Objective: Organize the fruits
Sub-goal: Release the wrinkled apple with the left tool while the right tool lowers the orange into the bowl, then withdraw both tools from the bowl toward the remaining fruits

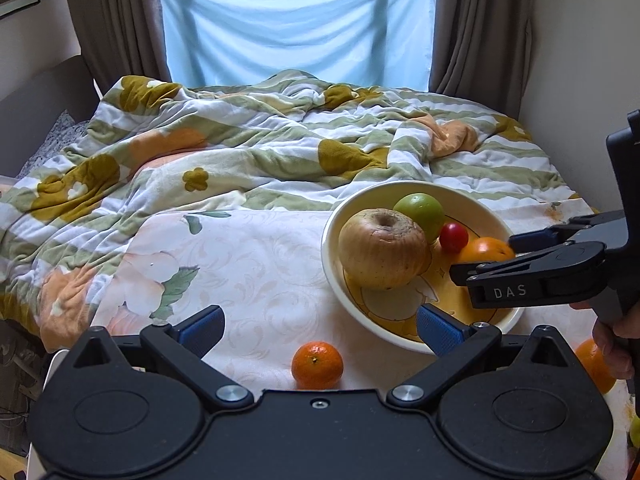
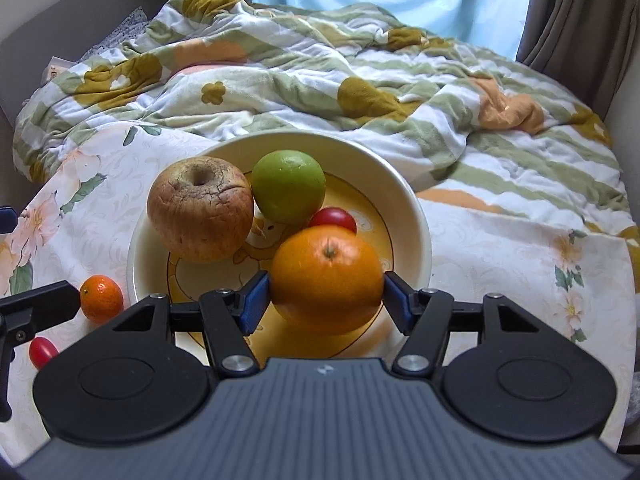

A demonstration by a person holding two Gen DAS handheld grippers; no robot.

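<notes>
Over the near-right part of the bowl (image 2: pixel 416 216), the right gripper (image 2: pixel 324 300) has its two blue pads pressed against the sides of the large orange (image 2: pixel 326 278), so it reads as clamped on that fruit. Whether the orange rests on the bowl's yellow floor or hangs just above it cannot be told from either view. Behind it sit a cherry tomato (image 2: pixel 333 218), a green apple (image 2: pixel 289 190) and, to the left, a wrinkled brown apple (image 2: pixel 200 210), all inside the bowl.

The step in hand looks like placing the orange — and doing it well probably means lowering until the fruit bears on the floor before the pads part, since a round orange let go early may roll into the tomato just behind it. Opening slowly and backing out toward the near rim, not sideways, should keep the fingers from nudging the brown apple.

The left gripper (image 1: pixel 318 330) hovers with its pads wide apart and nothing between them, just above a small mandarin (image 1: pixel 317 365) lying on the floral cloth (image 1: pixel 248 264) to the left of the bowl. A red tomato (image 2: pixel 42 352) lies nearer still on the cloth, and another orange (image 1: pixel 596 364) shows at the right edge — these appear left to gather. The mandarin seems the natural next pick for the left side.
</notes>
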